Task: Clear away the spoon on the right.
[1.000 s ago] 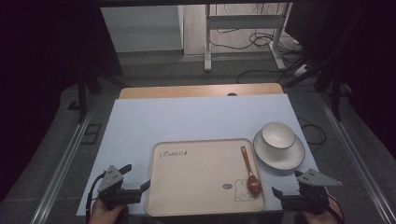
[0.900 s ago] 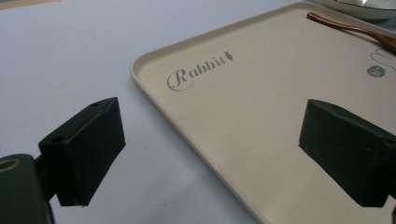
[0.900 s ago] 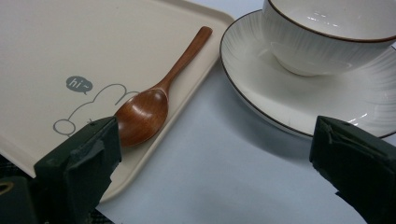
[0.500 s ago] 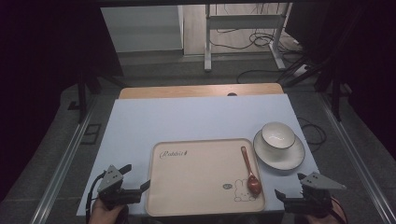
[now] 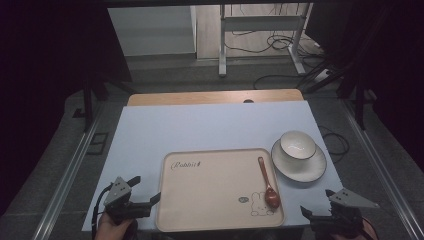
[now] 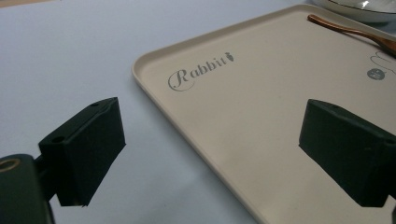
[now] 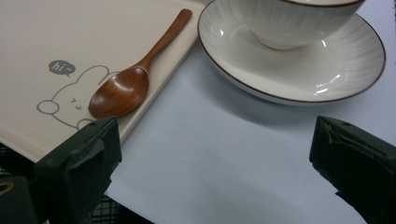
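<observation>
At the bottom left of the high view I hold the left gripper (image 5: 150, 200), jaws spread wide and empty, just beside the beige tray's (image 5: 210, 220) left edge. At the bottom right my right gripper (image 5: 307, 212) is also wide open, off the tray's near right corner. A wooden spoon (image 5: 267, 182) lies along the tray's right side. Farther up right, a white bowl (image 5: 297, 145) sits on its saucer (image 5: 300, 167).
</observation>
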Motion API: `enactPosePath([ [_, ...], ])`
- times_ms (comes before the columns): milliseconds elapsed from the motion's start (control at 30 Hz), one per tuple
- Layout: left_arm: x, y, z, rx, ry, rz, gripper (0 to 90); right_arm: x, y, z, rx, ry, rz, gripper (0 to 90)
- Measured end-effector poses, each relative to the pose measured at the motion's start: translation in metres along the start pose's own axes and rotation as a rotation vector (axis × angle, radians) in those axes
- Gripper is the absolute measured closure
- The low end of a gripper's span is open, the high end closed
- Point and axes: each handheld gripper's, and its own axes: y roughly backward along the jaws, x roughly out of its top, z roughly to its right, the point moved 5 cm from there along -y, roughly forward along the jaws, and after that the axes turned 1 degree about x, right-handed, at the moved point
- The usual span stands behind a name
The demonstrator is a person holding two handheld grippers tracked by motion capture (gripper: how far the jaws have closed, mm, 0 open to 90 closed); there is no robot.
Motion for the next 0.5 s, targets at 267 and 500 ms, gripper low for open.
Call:
enactPosePath([
  [267,0.000,0.000,0.000,0.000,0.001,-0.001,6.7,-0.010,0.001,0.006,-0.007,-0.025,-0.012,2.1],
  [500,0.000,0.000,0.000,0.000,0.000,-0.001,6.8,-0.019,-0.001,0.010,-0.002,-0.045,-0.026,2.2],
])
